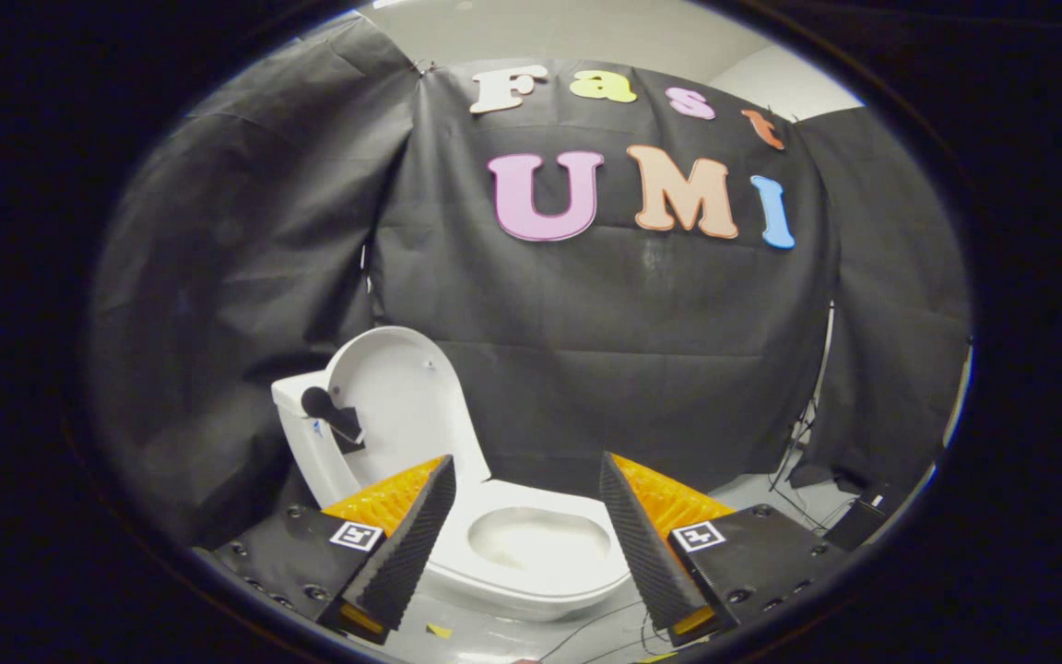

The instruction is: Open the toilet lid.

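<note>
Gripper: your gripper (526, 480) is spread wide, both fingers apart with a big gap between them, pinching nothing.

Fingers: the left finger (407, 544) and the right finger (642, 544) lean in toward each other at the tips but don't touch anything, each one carries a small square marker tag on its block.

Between the fingers: you're looking straight at the toilet bowl (540, 544) through the gap, so it's just ahead of you and a bit below the fingertips. The seat ring is down and the bowl opening is showing.

Toilet lid: the toilet lid (402, 406) is already standing up, leaning back toward the tank (296, 406). It sits beyond your left fingertip and off to that side, well apart from the gripper, nothing touching it.

On the lid: there's a dark round-headed piece (330, 415) stuck on the lid's inner face near the tank side, can't tell what it is exactly.

Floor: pale floor (752, 484) under and around the toilet, with thin cables (586, 627) trailing across it close to you, just below the bowl. A little yellow scrap (439, 631) lies near your left finger.

Off to the right: beyond your right finger there's a dark boxy thing (863, 518) on the floor and a stand's legs (794, 452) against the cloth.

Backdrop: black cloth wall (586, 369) hangs behind the toilet, with a pale ceiling (586, 32) above it.
</note>
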